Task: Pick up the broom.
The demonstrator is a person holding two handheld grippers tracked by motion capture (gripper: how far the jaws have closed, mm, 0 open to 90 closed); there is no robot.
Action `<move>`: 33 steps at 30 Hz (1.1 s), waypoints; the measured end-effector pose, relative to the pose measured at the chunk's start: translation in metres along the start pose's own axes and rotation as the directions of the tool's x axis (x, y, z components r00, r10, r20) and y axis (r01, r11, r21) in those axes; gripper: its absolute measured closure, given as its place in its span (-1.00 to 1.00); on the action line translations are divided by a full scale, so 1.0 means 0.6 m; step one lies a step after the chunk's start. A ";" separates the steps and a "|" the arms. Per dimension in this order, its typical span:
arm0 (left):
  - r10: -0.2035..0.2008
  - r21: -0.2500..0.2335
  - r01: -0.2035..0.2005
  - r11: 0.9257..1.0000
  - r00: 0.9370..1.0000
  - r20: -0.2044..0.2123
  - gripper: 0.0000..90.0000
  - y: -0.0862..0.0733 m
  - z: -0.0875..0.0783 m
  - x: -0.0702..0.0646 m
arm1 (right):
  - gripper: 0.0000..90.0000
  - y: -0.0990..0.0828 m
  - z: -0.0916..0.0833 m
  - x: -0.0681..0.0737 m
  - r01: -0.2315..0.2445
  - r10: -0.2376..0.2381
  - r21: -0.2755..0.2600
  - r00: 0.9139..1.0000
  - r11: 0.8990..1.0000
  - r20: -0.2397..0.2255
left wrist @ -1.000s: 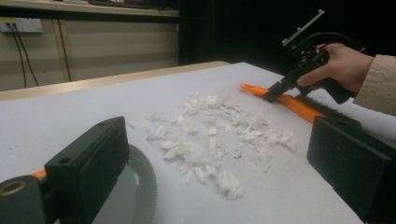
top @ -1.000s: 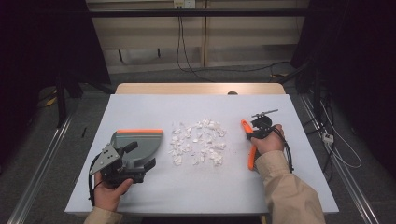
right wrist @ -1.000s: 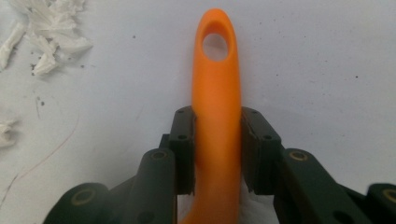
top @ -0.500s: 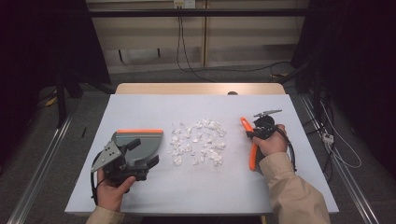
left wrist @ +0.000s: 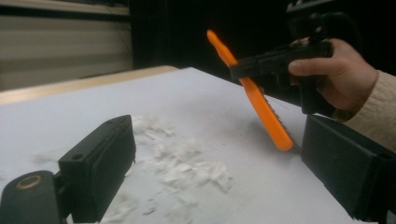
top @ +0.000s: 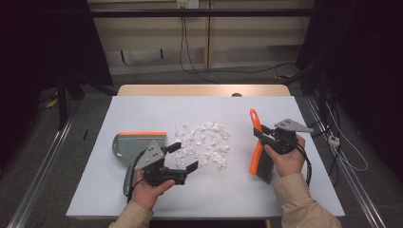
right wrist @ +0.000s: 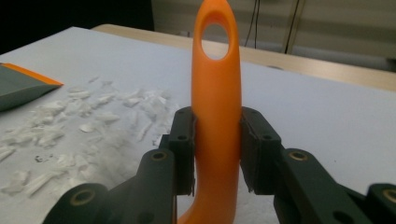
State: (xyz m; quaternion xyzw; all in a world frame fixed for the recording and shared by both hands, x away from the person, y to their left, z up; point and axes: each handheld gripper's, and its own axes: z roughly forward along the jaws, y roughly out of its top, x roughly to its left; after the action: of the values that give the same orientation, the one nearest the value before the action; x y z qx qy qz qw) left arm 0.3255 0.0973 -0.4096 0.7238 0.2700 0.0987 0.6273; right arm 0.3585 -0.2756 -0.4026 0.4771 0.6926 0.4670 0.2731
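Left claw (top: 186,157): jaws spread with nothing between them; they have just been closing a little. It sits low over the table (top: 142,109), nearest the person.
Right claw (top: 263,134): pinches the orange handle of the brush (top: 257,145), which it holds nearly upright, bristles down at the table.
Paper scraps (top: 204,142): strewn just ahead of the left claw's jaws and to the left of the right claw, between the two.
Dustpan (top: 135,144): lies flat just behind and to the outer side of the left claw, orange edge on its far side.
Key relation: the brush stands beside the scraps, its long axis tilted up; my guess is a sweep across toward the dustpan.
Nearer hand: the left claw is closer to the dustpan.
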 end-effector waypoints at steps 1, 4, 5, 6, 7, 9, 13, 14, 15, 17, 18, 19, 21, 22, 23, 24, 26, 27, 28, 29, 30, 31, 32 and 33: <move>-0.019 0.008 0.019 1.000 1.000 0.013 -0.81 -0.003 0.014 -0.004 | 0.53 0.000 -0.006 0.005 0.010 -0.010 -0.019 1.000 1.000 -0.003; -0.031 0.052 0.030 0.998 0.999 0.028 -0.84 -0.014 0.053 -0.016 | 0.53 0.003 -0.021 0.018 0.022 -0.024 -0.067 0.999 0.998 -0.025; -0.041 0.058 0.040 0.998 0.999 0.028 -0.85 -0.017 0.065 -0.020 | 0.53 0.004 -0.024 0.023 0.023 -0.025 -0.076 0.999 0.997 -0.033; -0.047 0.071 0.044 0.996 0.998 0.043 -0.84 -0.020 0.075 -0.022 | 0.53 0.005 -0.027 0.028 0.029 -0.033 -0.091 0.999 0.995 -0.041; -0.060 0.078 0.056 0.995 0.997 0.051 -0.83 -0.023 0.087 -0.026 | 0.53 0.006 -0.029 0.033 0.035 -0.040 -0.100 0.998 0.994 -0.054; -0.049 0.113 0.040 0.993 0.996 0.078 -0.72 -0.028 0.109 -0.034 | 0.53 0.009 -0.033 0.052 0.050 -0.061 -0.120 0.995 0.992 -0.081; -0.054 0.166 0.033 0.986 0.991 0.124 -0.63 -0.038 0.149 -0.049 | 0.53 0.013 -0.032 0.071 0.055 -0.070 -0.130 0.991 0.990 -0.110; -0.051 0.177 0.030 0.984 0.992 0.119 -0.58 -0.040 0.155 -0.051 | 0.53 0.015 -0.031 0.078 0.052 -0.069 -0.143 0.990 0.988 -0.121; -0.051 0.176 0.029 0.984 0.991 0.120 -0.51 -0.042 0.160 -0.053 | 0.53 0.017 -0.029 0.084 0.047 -0.067 -0.143 0.988 0.989 -0.139; -0.071 0.180 0.044 0.983 0.986 0.150 -0.26 -0.045 0.166 -0.057 | 0.53 0.021 -0.025 0.094 0.053 -0.075 -0.145 0.986 0.988 -0.146; -0.075 0.189 0.045 0.981 0.985 0.155 -0.24 -0.045 0.167 -0.059 | 0.53 0.024 -0.021 0.098 0.052 -0.072 -0.134 0.985 0.990 -0.155; -0.078 0.196 0.045 0.980 0.983 0.163 -0.20 -0.046 0.168 -0.061 | 0.53 0.026 -0.019 0.102 0.045 -0.067 -0.138 0.984 0.989 -0.163; -0.077 0.197 0.042 0.980 0.982 0.171 0.09 -0.045 0.166 -0.062 | 0.53 0.032 -0.015 0.110 0.028 -0.051 -0.132 0.983 0.991 -0.177; -0.071 0.198 0.039 0.979 0.984 0.161 0.28 -0.043 0.162 -0.061 | 0.53 0.036 -0.014 0.114 0.030 -0.056 -0.143 0.981 0.989 -0.186; -0.074 0.189 0.045 0.981 0.986 0.150 0.43 -0.041 0.159 -0.059 | 0.53 0.040 -0.013 0.119 0.028 -0.055 -0.140 0.980 0.990 -0.191; -0.085 0.190 0.058 0.980 0.987 0.138 0.47 -0.038 0.154 -0.056 | 0.53 0.044 -0.013 0.125 0.034 -0.061 -0.145 0.981 0.989 -0.184; -0.082 0.187 0.063 0.980 0.992 0.099 0.51 -0.031 0.146 -0.052 | 0.52 0.054 -0.011 0.134 0.048 -0.078 -0.156 0.979 0.987 -0.187; -0.097 0.174 0.080 0.982 0.991 0.089 0.52 -0.029 0.141 -0.049 | 0.51 0.058 -0.010 0.137 0.042 -0.071 -0.153 0.979 0.987 -0.192; -0.109 0.165 0.094 0.982 0.991 0.081 0.54 -0.026 0.137 -0.046 | 0.50 0.063 -0.009 0.141 0.036 -0.067 -0.159 0.978 0.987 -0.197; -0.115 0.155 0.102 0.983 0.991 0.073 0.55 -0.024 0.133 -0.043 | 0.44 0.068 -0.008 0.145 0.033 -0.067 -0.163 0.977 0.986 -0.202; -0.114 0.143 0.105 0.984 0.992 0.059 0.56 -0.022 0.130 -0.042 | 0.26 0.072 -0.007 0.149 0.023 -0.058 -0.165 0.976 0.986 -0.209; -0.118 0.133 0.110 0.985 0.992 0.052 0.57 -0.020 0.127 -0.041 | 0.06 0.076 -0.005 0.153 0.009 -0.046 -0.168 0.975 0.986 -0.215; -0.117 0.123 0.111 0.986 0.992 0.042 0.57 -0.019 0.124 -0.041 | -0.07 0.078 -0.002 0.157 0.008 -0.046 -0.173 0.976 0.985 -0.214; -0.112 0.110 0.109 0.988 0.993 0.026 0.57 -0.017 0.122 -0.042 | -0.18 0.078 -0.001 0.160 0.006 -0.042 -0.173 0.978 0.985 -0.203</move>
State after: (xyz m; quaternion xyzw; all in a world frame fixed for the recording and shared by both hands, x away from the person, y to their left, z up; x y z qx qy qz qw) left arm 0.3372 0.0223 -0.4284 0.7422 0.3045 0.0374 0.5958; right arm 0.3391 -0.1827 -0.3532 0.3927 0.6801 0.5683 0.2456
